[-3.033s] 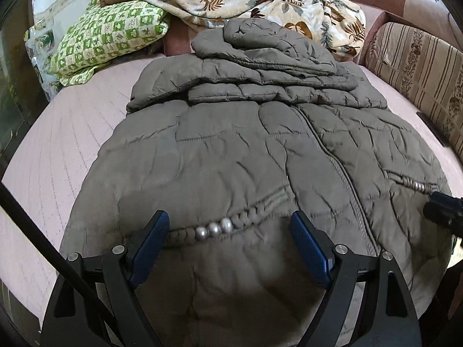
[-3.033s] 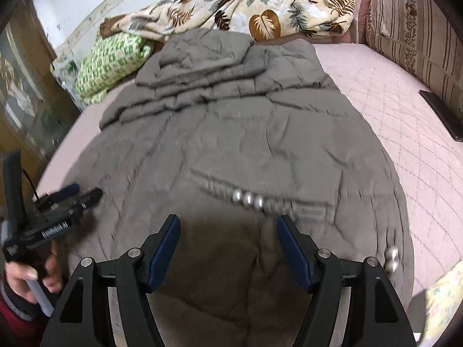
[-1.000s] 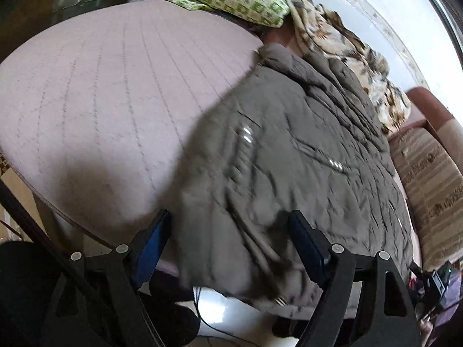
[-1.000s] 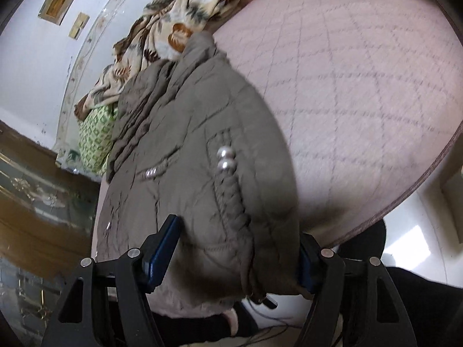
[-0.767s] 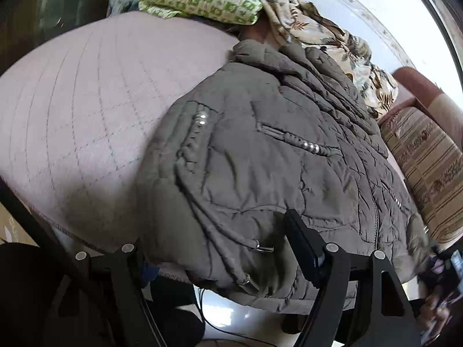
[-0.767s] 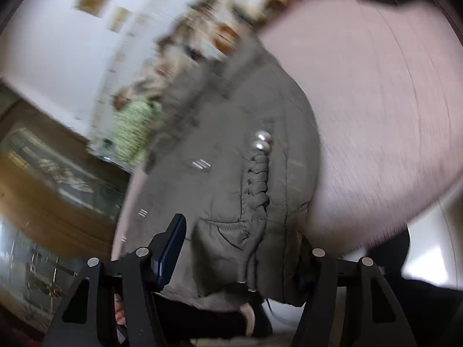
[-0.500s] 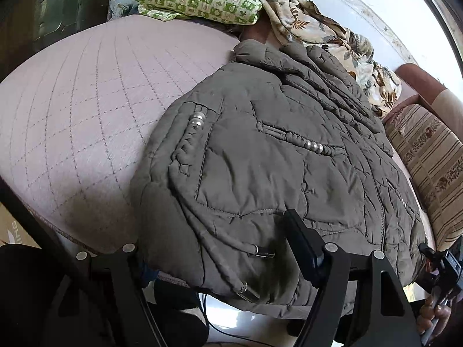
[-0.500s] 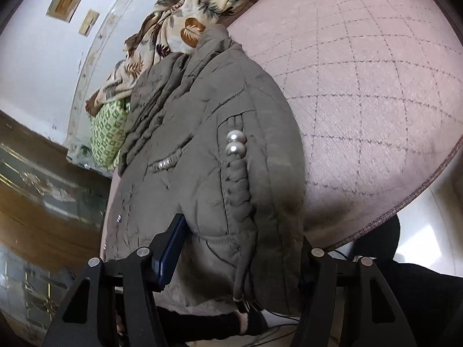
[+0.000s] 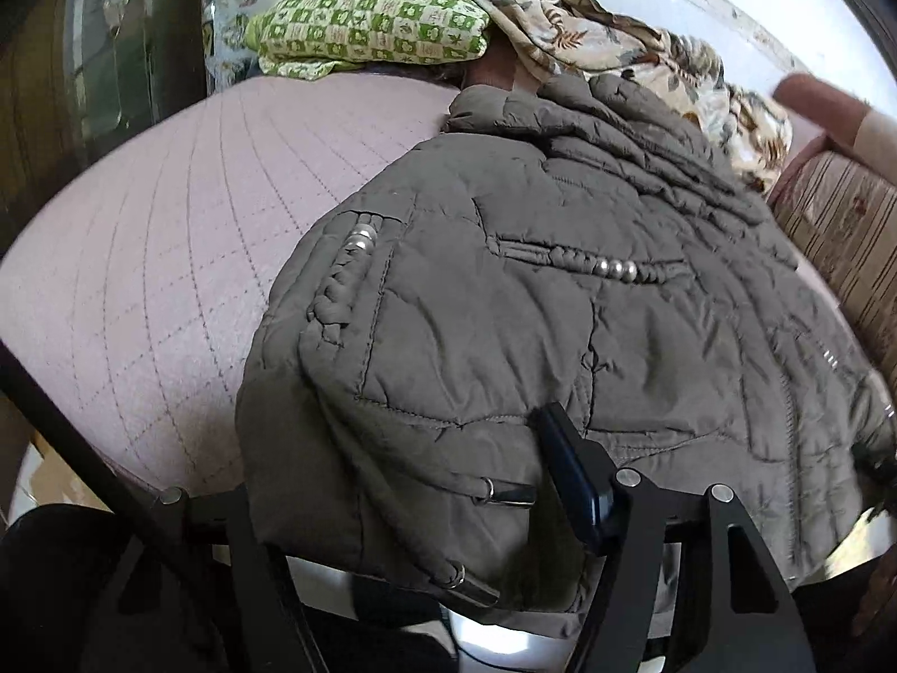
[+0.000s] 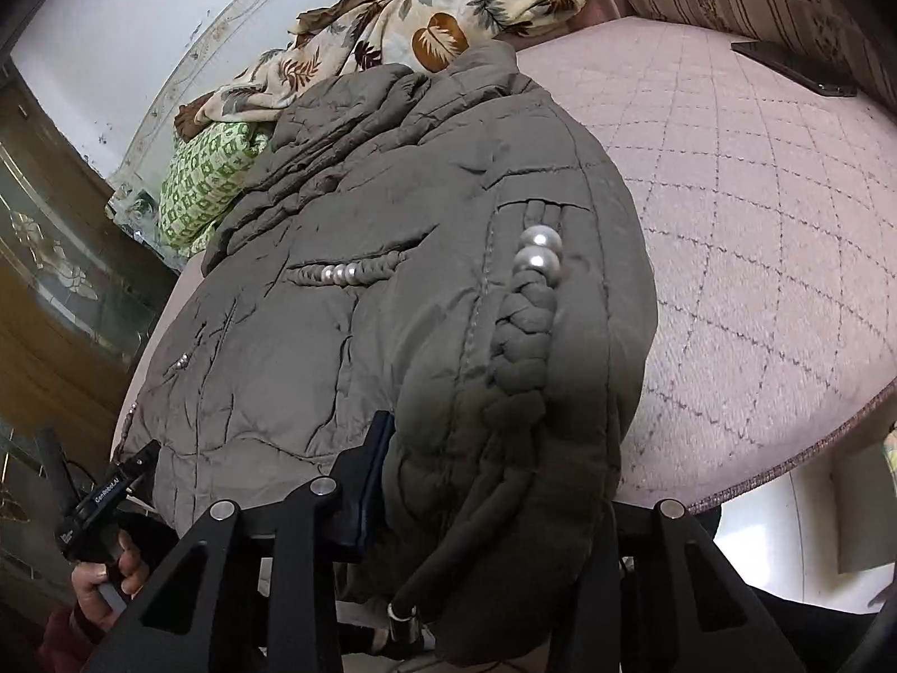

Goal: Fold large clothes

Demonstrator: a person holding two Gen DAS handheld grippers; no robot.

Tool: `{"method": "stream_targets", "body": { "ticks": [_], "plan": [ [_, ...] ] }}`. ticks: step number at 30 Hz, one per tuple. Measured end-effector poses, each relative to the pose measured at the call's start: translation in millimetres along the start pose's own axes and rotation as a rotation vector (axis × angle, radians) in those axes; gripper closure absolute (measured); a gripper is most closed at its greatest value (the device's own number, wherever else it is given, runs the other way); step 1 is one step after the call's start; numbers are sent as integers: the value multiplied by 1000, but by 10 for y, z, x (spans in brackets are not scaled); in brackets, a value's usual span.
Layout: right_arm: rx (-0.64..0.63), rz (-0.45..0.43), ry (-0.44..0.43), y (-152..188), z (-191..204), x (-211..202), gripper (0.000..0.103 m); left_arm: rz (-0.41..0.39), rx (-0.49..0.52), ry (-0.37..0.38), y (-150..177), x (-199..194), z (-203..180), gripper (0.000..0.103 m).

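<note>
A grey-brown padded jacket (image 9: 560, 303) with pearl-trimmed braided pockets lies face up on a pink quilted bed (image 9: 168, 235), its hem hanging over the near edge. My left gripper (image 9: 409, 499) is shut on the jacket's left hem corner; only the right finger (image 9: 572, 482) shows, the other is hidden under the fabric. My right gripper (image 10: 493, 482) is shut on the right hem corner of the jacket (image 10: 392, 280); its left finger (image 10: 364, 488) shows, the other is covered. The left gripper also shows in the right wrist view (image 10: 112, 493).
A green checked pillow (image 9: 370, 22) and a leaf-print blanket (image 10: 426, 17) lie at the head of the bed. A striped cushion (image 9: 841, 247) runs along the right side. A dark flat object (image 10: 796, 67) lies on the bed (image 10: 757, 213). Wooden glass-door furniture (image 10: 50, 280) stands at the left.
Both grippers dropped from above the jacket to its hem at the bed edge, one at each corner, and have closed on the fabric.
</note>
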State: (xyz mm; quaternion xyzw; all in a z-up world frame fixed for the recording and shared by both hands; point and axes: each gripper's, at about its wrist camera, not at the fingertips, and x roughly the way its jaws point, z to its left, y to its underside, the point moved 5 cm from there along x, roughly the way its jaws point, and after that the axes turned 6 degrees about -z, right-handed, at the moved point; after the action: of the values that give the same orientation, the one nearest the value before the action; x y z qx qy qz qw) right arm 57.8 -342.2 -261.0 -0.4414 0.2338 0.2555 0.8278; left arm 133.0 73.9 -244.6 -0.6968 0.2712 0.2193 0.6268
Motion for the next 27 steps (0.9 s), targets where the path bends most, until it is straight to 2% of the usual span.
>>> {"method": "stream_targets", "body": {
  "ticks": [11,18,22,23,27],
  "plan": [
    [17,-8,-1,-18,18,31,59,-30,-7,-52,29,38,-1,24],
    [37,-8,-6,-10,2,26,59,-6,5,-73,9,62,18,18],
    [46,9,-4,-12,-10,26,57,2,11,-78,2,64,21,17],
    [50,14,-3,-16,-11,29,57,0,17,-78,-2,55,10,18],
    [70,29,-4,-33,-11,42,56,-33,70,-65,-9,-16,-80,43]
  ]
}}
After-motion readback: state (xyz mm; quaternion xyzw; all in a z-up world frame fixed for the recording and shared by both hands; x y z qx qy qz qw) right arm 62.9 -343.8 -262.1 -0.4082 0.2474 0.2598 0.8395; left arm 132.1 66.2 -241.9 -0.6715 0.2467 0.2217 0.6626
